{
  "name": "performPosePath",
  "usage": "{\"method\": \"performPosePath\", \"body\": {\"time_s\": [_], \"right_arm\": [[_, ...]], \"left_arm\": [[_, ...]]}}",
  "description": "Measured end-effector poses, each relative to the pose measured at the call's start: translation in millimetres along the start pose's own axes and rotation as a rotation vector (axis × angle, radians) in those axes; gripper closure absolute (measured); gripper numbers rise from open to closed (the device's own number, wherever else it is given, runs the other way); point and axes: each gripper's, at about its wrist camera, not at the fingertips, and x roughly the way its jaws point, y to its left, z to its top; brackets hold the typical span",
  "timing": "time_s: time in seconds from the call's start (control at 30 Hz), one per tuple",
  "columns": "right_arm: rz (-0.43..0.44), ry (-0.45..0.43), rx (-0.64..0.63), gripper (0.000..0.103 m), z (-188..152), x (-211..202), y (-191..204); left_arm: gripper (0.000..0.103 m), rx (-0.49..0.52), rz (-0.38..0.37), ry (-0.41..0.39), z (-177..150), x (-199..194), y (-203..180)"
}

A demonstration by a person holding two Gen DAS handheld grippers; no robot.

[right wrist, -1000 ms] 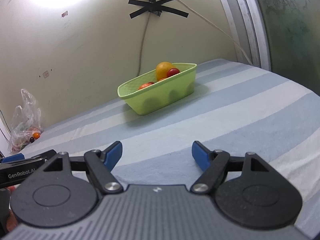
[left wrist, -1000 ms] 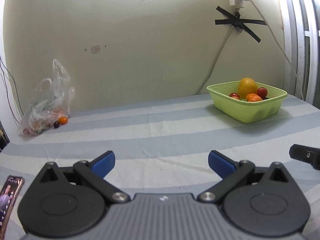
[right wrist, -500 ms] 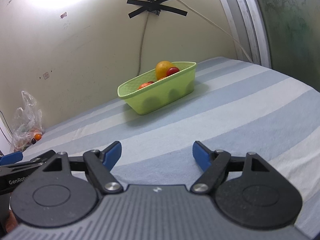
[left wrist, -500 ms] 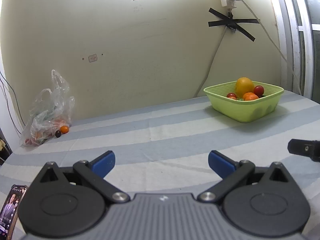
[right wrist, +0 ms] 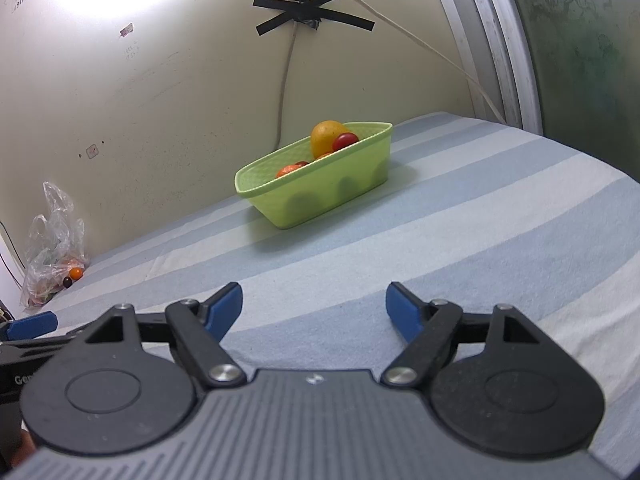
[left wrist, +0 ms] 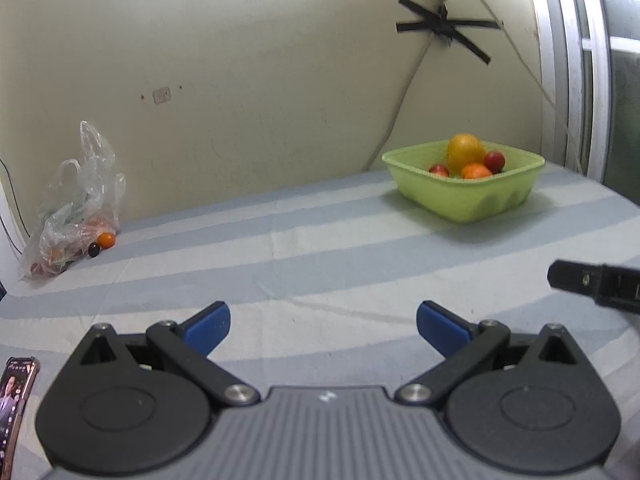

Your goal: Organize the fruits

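Observation:
A lime green basket (left wrist: pixel 476 198) (right wrist: pixel 320 196) stands at the back right of the striped sheet, holding a large yellow-orange fruit (left wrist: pixel 464 150) (right wrist: pixel 326 136) and several small red and orange fruits. A clear plastic bag (left wrist: pixel 70 216) (right wrist: pixel 52 256) with more fruit lies at the far left by the wall; a small orange fruit (left wrist: pixel 106 239) and a dark one (left wrist: pixel 93 249) sit at its mouth. My left gripper (left wrist: pixel 322 326) is open and empty, low over the sheet. My right gripper (right wrist: pixel 314 306) is open and empty, facing the basket.
A phone (left wrist: pixel 14 396) lies at the near left edge. The right gripper's body (left wrist: pixel 596 284) shows at the right of the left wrist view. A cable and black tape hang on the wall (right wrist: pixel 312 16) behind the basket. A window frame (right wrist: pixel 504 40) bounds the right side.
The left wrist view has swung a little, so the basket sits lower and nearer the right edge. The right view is almost unchanged. Both grippers stay open.

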Motion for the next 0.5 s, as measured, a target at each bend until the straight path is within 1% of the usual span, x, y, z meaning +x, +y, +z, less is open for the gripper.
{"method": "performPosePath", "body": {"time_s": [0.13, 0.5], "right_arm": [[0.001, 0.001, 0.0, 0.022, 0.1, 0.5, -0.3], [0.002, 0.003, -0.001, 0.022, -0.3, 0.7, 0.0]], "left_arm": [[0.0, -0.011, -0.021, 0.018, -0.8, 0.3, 0.1], [0.0, -0.009, -0.028, 0.032, 0.6, 0.5, -0.1]]}}
